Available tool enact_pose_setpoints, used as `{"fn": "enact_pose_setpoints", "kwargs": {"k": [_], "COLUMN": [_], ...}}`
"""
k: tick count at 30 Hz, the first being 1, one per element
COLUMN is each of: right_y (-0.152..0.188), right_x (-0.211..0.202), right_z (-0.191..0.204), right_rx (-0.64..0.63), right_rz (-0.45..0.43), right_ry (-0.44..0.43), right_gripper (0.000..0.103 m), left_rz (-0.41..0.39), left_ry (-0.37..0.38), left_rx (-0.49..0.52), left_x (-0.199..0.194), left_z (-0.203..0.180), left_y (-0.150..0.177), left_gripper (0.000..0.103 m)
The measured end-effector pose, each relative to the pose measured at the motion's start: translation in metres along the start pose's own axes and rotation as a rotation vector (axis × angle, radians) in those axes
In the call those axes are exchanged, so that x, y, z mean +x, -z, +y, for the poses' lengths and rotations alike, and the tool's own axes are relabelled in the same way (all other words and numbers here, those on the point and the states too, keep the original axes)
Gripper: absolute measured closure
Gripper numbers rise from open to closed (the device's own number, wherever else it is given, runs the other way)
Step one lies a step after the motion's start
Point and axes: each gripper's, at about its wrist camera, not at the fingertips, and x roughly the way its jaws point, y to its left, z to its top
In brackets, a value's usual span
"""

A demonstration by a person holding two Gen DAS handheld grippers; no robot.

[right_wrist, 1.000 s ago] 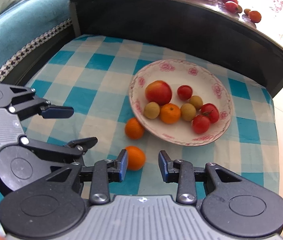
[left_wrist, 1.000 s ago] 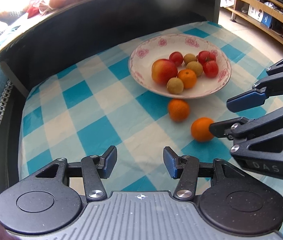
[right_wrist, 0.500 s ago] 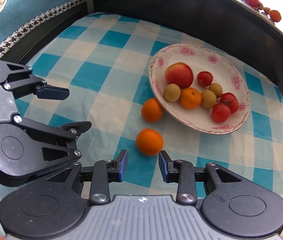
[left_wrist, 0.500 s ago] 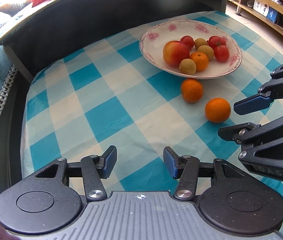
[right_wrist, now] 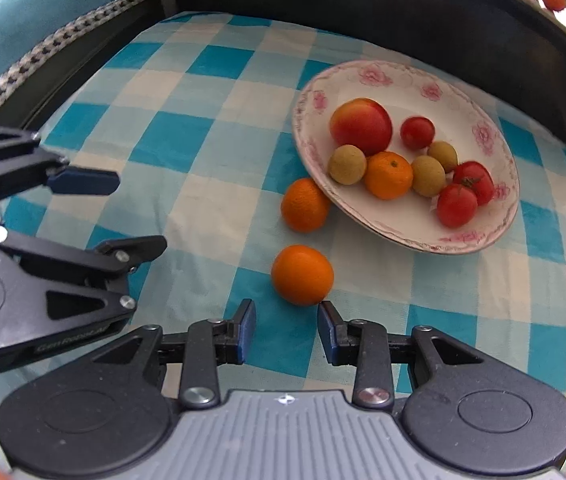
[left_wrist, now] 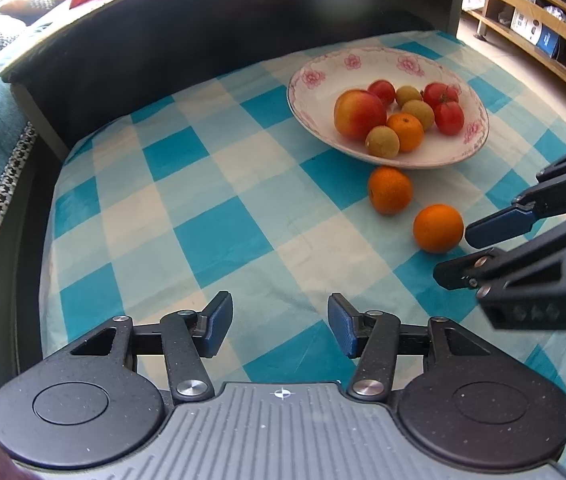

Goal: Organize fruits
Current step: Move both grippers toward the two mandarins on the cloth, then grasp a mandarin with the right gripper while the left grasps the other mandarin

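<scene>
Blue-padded right tongs point(right_wrist: 286, 330) spread wide, nothing pinched; near orange point(right_wrist: 302, 274) sits just beyond the tips, roughly centred in the gap, not between the pads. Left wrist view shows the same right tongs point(left_wrist: 459, 252) from the side, upper pad very close to that orange point(left_wrist: 438, 228); contact can't be confirmed. Left tongs point(left_wrist: 281, 330) also spread, empty, over bare checked cloth point(left_wrist: 211, 216) on the counter, well apart from any fruit. In the right wrist view the left tongs point(right_wrist: 123, 216) show at the left edge, jaws apart.

Second orange point(right_wrist: 305, 205) lies on the cloth against the plate's point(right_wrist: 367, 76) near rim; in the left view it point(left_wrist: 389, 190) looks just clear of the rim, so touching is unclear. Floral plate holds an apple point(right_wrist: 361, 125), a third orange point(right_wrist: 388, 174), three small tan-green fruits and three tomatoes.

Right view only: more fruit on the raised dark ledge point(right_wrist: 443, 20) behind, top right. Left view only: wooden shelving point(left_wrist: 539, 28) far right, red item at top left.
</scene>
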Motion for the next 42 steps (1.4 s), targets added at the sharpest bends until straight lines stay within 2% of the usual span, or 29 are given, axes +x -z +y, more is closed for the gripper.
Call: {"fn": "enact_pose_setpoints", "kwargs": {"k": [4,16,22,31,36,42], "right_y": [-0.002,-0.013,-0.018,0.002,0.012,0.017], "right_x": [-0.007,-0.004,0.010,-0.010,-0.023,-0.028], "right_z": [-0.018,-0.031,-0.031,-0.054,-0.070,-0.083], "right_rx": [0.090,0.177,0.176,0.188,0.209,0.229], "right_rz": [-0.014,-0.039,-0.039,-0.034,-0.044,-0.059], "right_ry": [-0.056,-0.100,-0.073,-0.039,-0.037,-0.052], "right_gripper": [0.067,0.067,0.067,0.068,0.067,0.068], "left_rz": [-0.012,-0.019,-0.017,-0.033,-0.049,-0.062], "left_ry": [0.014,0.041,0.052,0.125,0.114,0.095], "left_rx": [-0.029,-0.074,-0.077,-0.086,-0.052,-0.076], "left_x": [-0.004,-0.006,-0.003,0.015,0.031,0.046], "left_z": [0.005,0.011,0.006,-0.023,-0.045,-0.048], "left_y": [-0.004,-0.010,-0.014,-0.040,-0.050,-0.055], "left_gripper": [0.042,0.040,0.040,0.041,0.041,0.044]}}
